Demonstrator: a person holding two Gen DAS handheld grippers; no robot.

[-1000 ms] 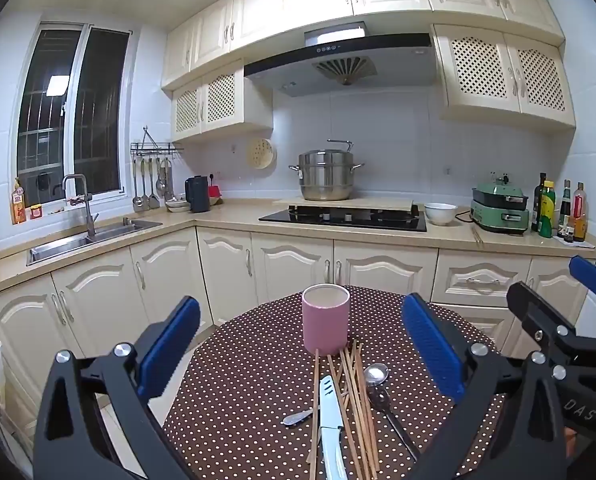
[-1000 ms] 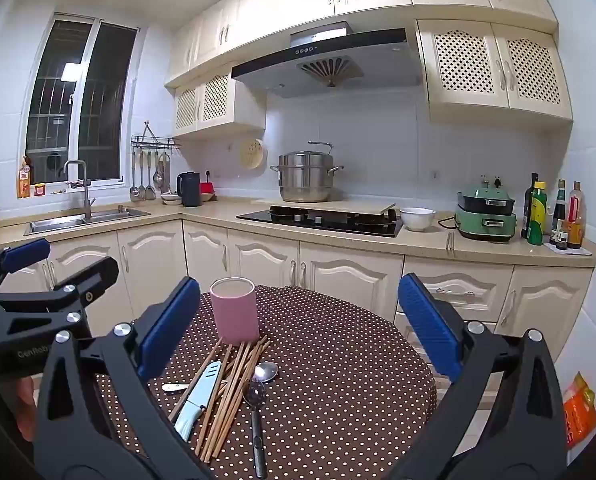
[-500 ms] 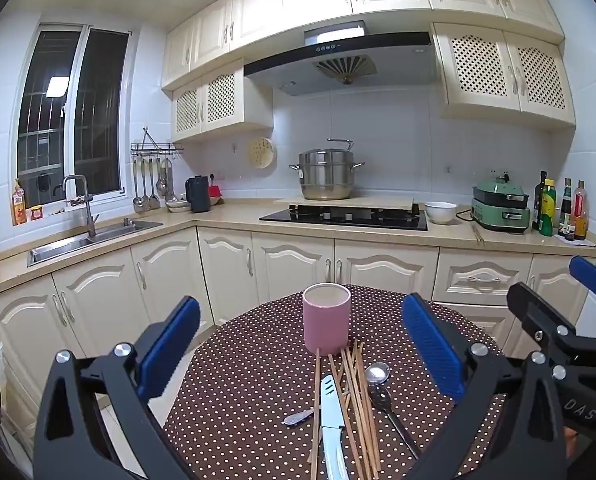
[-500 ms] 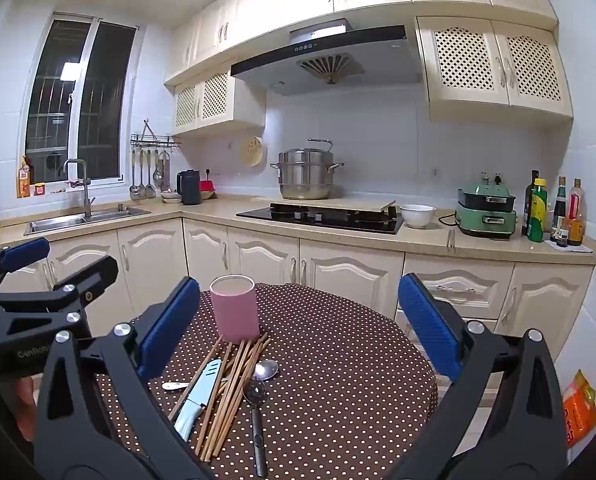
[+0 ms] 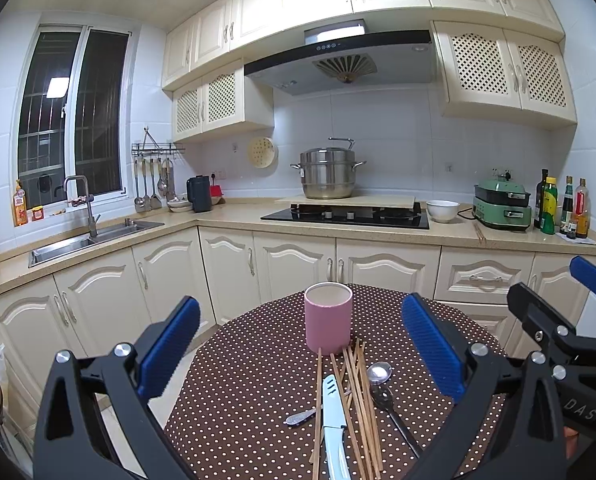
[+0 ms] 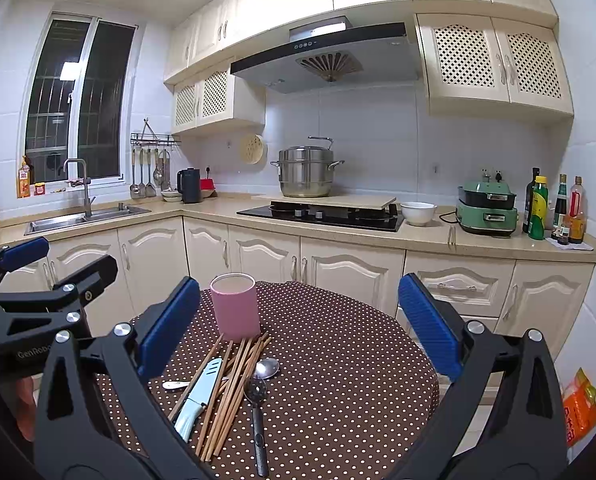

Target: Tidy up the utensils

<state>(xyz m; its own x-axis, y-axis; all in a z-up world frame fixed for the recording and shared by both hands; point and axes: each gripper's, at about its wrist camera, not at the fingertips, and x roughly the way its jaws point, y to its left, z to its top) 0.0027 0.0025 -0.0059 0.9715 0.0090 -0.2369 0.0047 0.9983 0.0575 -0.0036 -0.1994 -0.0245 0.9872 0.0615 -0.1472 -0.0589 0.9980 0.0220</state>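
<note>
A pink cup [image 5: 328,317] [image 6: 235,306] stands upright on a round brown polka-dot table [image 5: 249,376] [image 6: 346,372]. In front of it lie several wooden chopsticks [image 5: 360,400] [image 6: 233,388], a light-blue knife [image 5: 333,424] [image 6: 199,394], a silver spoon [image 5: 379,372] [image 6: 266,368] and a dark-handled spoon [image 5: 394,412] [image 6: 257,420]. My left gripper [image 5: 300,344] hovers open above the pile, holding nothing. My right gripper [image 6: 298,320] also stands open and empty, to the right of the pile. Each gripper shows at the edge of the other's view.
Cream cabinets and a counter run behind the table, with a sink [image 5: 93,240], a stove and steel pot [image 5: 328,174], a white bowl [image 5: 442,211], a green appliance [image 5: 502,202] and bottles [image 5: 562,208]. An orange packet [image 6: 580,404] lies on the floor at right.
Both views have shifted very slightly; the grippers stay open and the utensils lie where they were.
</note>
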